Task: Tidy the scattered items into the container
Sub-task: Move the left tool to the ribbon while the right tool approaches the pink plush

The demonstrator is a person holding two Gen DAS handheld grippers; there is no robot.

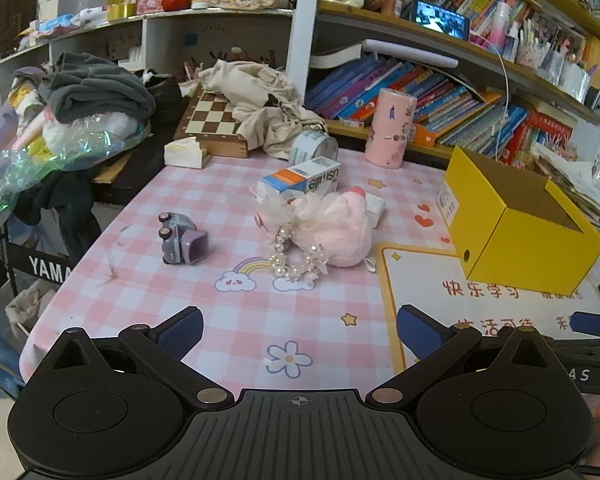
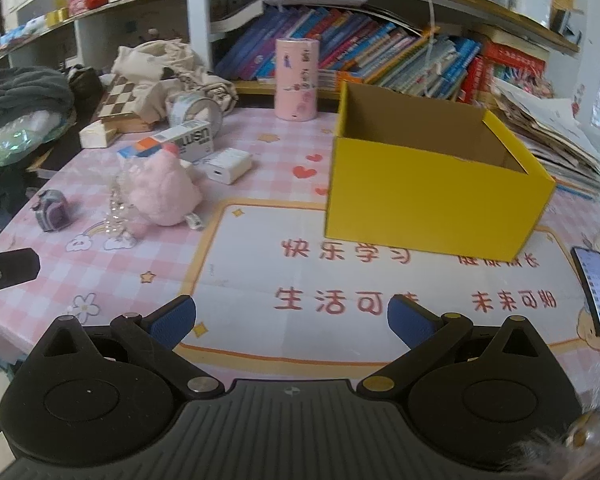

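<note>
Left wrist view: left claw [image 1: 299, 331] is hovering low over the pink checked tabletop [image 1: 228, 312], fingers spread apart, gripping nothing. Ahead of it a pink plush toy [image 1: 336, 228] is lying against a bead string [image 1: 296, 264]; a toy truck [image 1: 182, 239] is sitting ahead-left, a small carton [image 1: 304, 178] beyond the plush. Right wrist view: right claw [image 2: 291, 317] is also hanging spread and empty, with the open yellow box [image 2: 432, 208] standing ahead-right and a white charger [image 2: 229, 165] ahead-left.
</note>
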